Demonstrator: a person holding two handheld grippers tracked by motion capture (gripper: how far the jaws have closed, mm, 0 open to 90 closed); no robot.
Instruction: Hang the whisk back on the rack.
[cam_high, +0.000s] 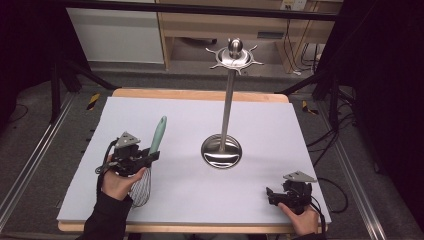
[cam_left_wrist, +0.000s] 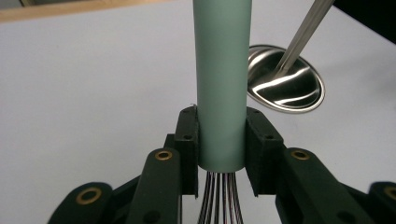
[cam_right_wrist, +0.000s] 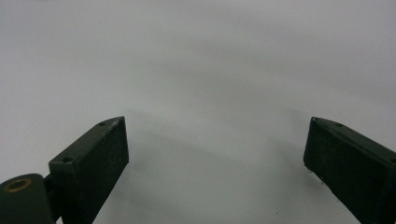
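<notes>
Left tongs clenched on the whisk left of the steel stand — right tongs released, right of it.

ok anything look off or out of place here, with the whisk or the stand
Nothing stands out. The left gripper is clamped squarely on the whisk at the base of its green handle, wires intact. The metal stand sits upright on the white table, hooks bare. The right gripper rests open at the table's near corner.
</notes>
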